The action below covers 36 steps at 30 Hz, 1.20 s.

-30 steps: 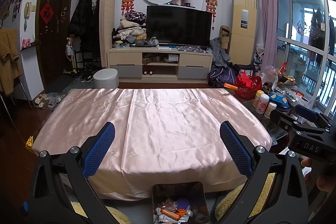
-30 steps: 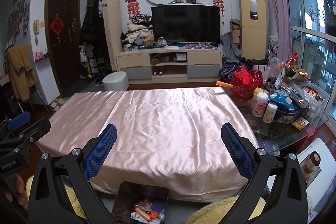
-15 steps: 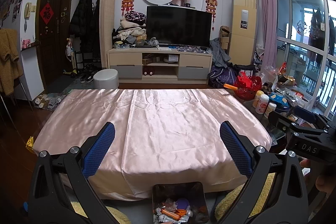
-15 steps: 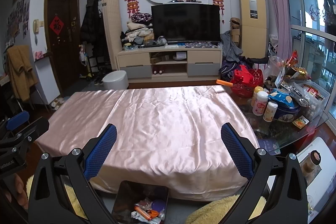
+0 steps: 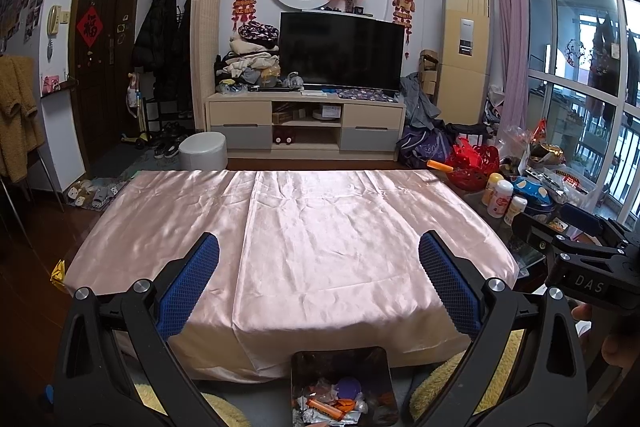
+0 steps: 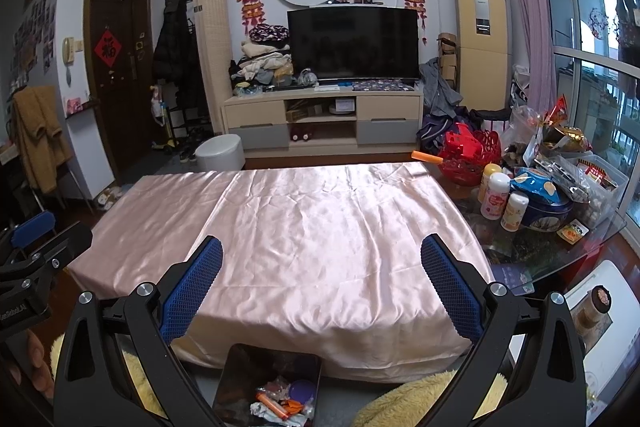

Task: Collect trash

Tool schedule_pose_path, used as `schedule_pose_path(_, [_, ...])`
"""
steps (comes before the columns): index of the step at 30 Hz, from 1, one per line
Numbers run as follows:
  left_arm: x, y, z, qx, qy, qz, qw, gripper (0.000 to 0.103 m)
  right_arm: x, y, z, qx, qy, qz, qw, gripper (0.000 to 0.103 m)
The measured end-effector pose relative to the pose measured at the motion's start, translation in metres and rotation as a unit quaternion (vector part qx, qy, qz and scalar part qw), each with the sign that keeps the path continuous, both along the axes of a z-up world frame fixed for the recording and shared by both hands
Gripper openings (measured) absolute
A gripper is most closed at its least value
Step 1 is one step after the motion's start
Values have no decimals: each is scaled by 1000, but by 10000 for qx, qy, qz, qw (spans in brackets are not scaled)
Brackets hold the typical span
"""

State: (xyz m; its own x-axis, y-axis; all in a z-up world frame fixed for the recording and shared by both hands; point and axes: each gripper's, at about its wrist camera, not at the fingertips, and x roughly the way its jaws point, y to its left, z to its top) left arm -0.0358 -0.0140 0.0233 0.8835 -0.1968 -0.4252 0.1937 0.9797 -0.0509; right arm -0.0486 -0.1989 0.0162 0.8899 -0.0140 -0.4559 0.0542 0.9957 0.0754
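Note:
A dark square trash bin point(image 5: 340, 363) point(image 6: 248, 367) stands on the floor below the table's near edge, holding several wrappers and scraps point(image 5: 332, 405) point(image 6: 280, 401). The table wears a pink satin cloth point(image 5: 304, 235) point(image 6: 316, 239) with nothing lying on it. My left gripper point(image 5: 318, 267) hovers open above the bin and the near edge, nothing between its blue pads. My right gripper point(image 6: 322, 267) is open too and holds nothing. Each gripper shows at the edge of the other's view, held by a hand.
Bottles point(image 6: 496, 195), a blue tin point(image 6: 548, 207), snack bags and a red basket point(image 6: 468, 155) crowd the glass table end on the right. A white stool point(image 5: 202, 155), TV cabinet point(image 5: 306, 125) and clothes rack stand beyond. Yellow fluffy fabric point(image 6: 416, 399) lies near the bin.
None of note: both grippers stay open and nearly still; the views shift only slightly.

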Motion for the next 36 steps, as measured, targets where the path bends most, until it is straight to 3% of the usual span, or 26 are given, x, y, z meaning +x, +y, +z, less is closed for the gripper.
schedule_pose_path(36, [-1, -2, 2, 12, -14, -22, 10000, 95, -2, -1, -2, 15, 19, -9, 10000, 100])
